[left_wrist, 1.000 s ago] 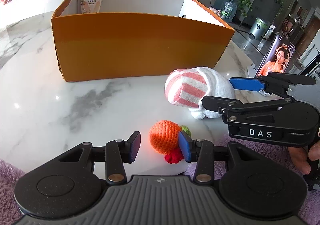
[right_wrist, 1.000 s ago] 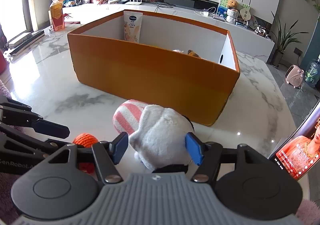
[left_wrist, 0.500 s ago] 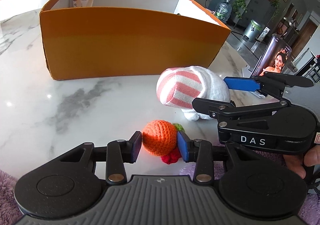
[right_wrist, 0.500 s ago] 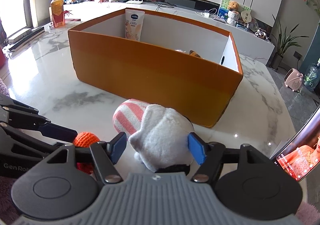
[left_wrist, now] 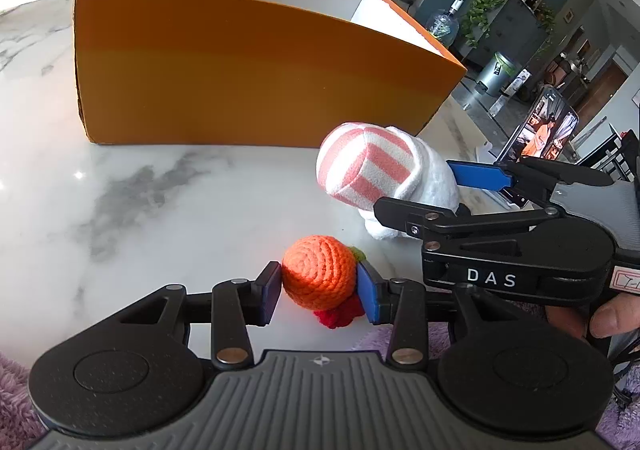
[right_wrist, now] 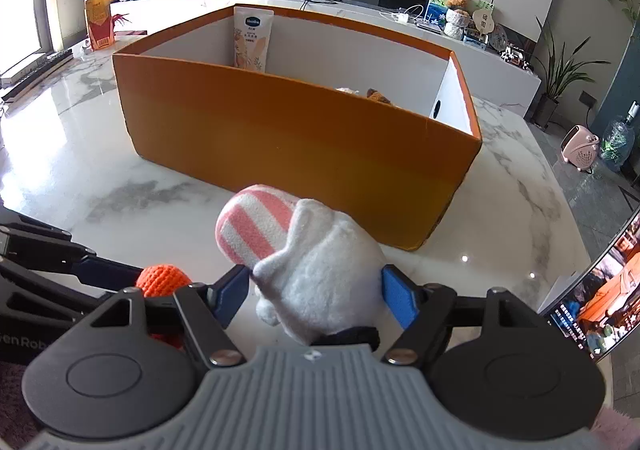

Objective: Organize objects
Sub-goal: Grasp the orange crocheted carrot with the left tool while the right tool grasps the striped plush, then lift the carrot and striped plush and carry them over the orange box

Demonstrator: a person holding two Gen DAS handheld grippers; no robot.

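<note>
A crocheted orange ball [left_wrist: 320, 278] with red and green bits lies on the marble table [left_wrist: 140, 190], near its front edge. My left gripper [left_wrist: 318, 292] is shut on the ball, a blue pad touching each side, though the jaws are easing apart slightly. Just right of it sits a white plush toy [right_wrist: 320, 274] with a pink-striped end. My right gripper [right_wrist: 316, 290] straddles the plush; its jaws are opening and the pads stand at the plush's sides without squeezing it. Behind both stands an open orange box [right_wrist: 300, 138].
A lotion tube [right_wrist: 252, 38] leans in the box's far corner, and small items [right_wrist: 376, 94] lie inside at the right. A lit phone [right_wrist: 600, 290] is propped at the table's right edge. A purple fluffy mat [left_wrist: 16, 390] lies under the grippers. A bottle [right_wrist: 98, 18] stands far left.
The left gripper's pads closed in until both touch the orange ball. The right gripper's jaws spread wider around the plush. Neither toy has left the table.
</note>
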